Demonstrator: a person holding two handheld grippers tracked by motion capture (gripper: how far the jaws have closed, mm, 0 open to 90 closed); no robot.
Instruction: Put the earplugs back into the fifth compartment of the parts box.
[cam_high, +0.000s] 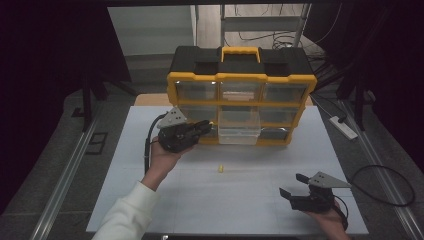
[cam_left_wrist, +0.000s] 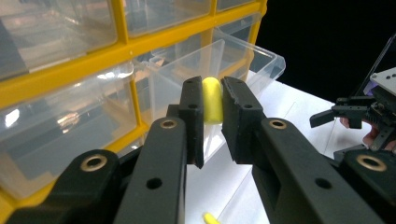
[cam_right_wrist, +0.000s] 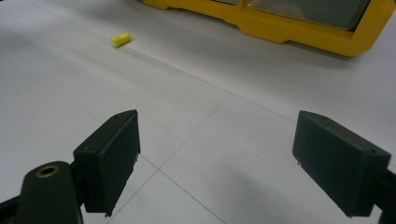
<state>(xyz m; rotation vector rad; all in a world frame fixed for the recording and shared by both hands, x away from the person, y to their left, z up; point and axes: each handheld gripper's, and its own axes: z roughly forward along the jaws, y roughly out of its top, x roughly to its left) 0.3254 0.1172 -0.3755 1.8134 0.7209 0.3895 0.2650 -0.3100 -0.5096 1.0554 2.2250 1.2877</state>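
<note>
White table, left hand-held gripper raised, clamped on yellow plug; right hand-held gripper low, jaws apart.

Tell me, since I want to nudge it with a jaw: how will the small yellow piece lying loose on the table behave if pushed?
The yellow piece looks like a short rounded cylinder lying on its side, so it will probably roll rather than slide. It is tiny beside the drawer cabinet, so likely very light and apt to skitter on the smooth white table.
</note>
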